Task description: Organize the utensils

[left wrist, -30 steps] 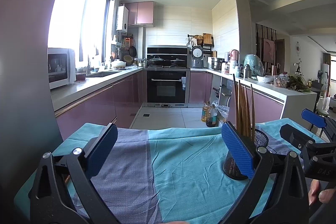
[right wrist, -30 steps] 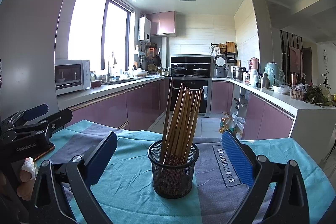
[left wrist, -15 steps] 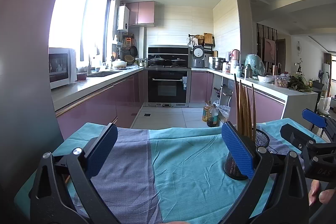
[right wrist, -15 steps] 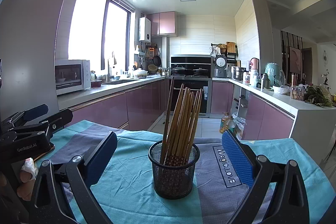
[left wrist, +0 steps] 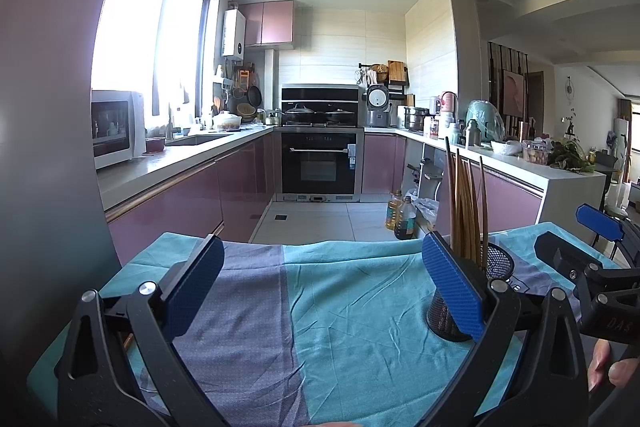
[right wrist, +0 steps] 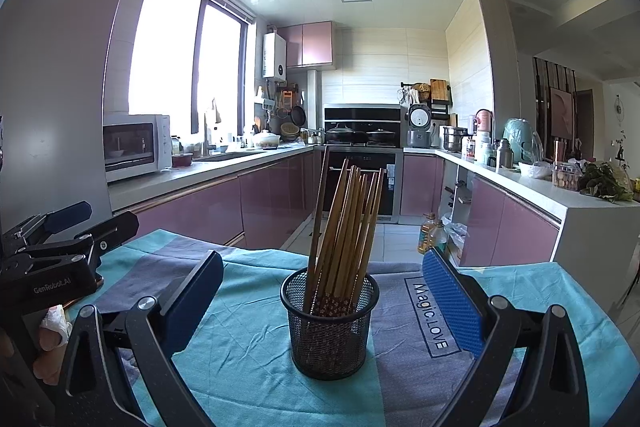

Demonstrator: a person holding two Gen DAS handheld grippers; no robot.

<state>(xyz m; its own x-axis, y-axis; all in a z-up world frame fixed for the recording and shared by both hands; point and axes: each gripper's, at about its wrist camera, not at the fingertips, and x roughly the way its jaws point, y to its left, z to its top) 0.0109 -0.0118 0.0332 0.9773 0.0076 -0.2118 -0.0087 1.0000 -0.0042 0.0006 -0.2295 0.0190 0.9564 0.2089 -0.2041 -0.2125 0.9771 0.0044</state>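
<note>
A black mesh holder (right wrist: 329, 323) stands upright on the teal and grey cloth (right wrist: 248, 331). Several wooden chopsticks (right wrist: 348, 223) stand in it, leaning slightly. My right gripper (right wrist: 320, 303) is open and empty, its blue pads on either side of the holder, a little short of it. My left gripper (left wrist: 320, 291) is open and empty over bare cloth (left wrist: 340, 307). In the left wrist view the holder (left wrist: 496, 267) sits behind the right finger, with the chopsticks (left wrist: 464, 203) rising above it. Each gripper shows at the edge of the other's view.
The cloth-covered table ends at its far edge before a kitchen floor (left wrist: 320, 219). Purple cabinets and counters run along both sides, with an oven (left wrist: 320, 163) at the back. Oil bottles (left wrist: 402, 219) stand on the floor.
</note>
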